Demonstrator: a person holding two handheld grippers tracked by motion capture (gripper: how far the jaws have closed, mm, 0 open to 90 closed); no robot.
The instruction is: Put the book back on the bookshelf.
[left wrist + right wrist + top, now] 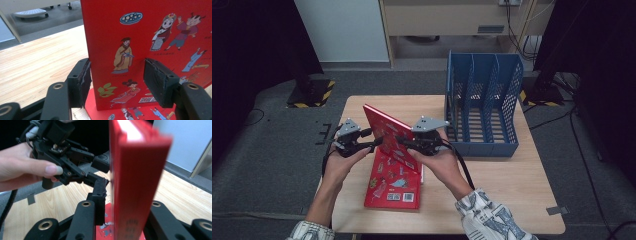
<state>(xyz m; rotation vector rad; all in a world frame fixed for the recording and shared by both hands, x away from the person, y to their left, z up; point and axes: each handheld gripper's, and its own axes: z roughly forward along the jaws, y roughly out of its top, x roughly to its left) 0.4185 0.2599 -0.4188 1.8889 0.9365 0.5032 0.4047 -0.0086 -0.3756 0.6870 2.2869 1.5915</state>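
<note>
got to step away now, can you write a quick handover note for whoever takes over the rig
Right gripper: shut on the spine of the upright red book.
Left gripper: jaws straddle that book's edge, one pad against the cover, the other apart from it; count it open.
A second red book lies flat on the table under the upright one.
The blue file rack stands at the far right, slots empty.
Done: one book stood up.
Left, probably: slot both books into the rack.
</note>
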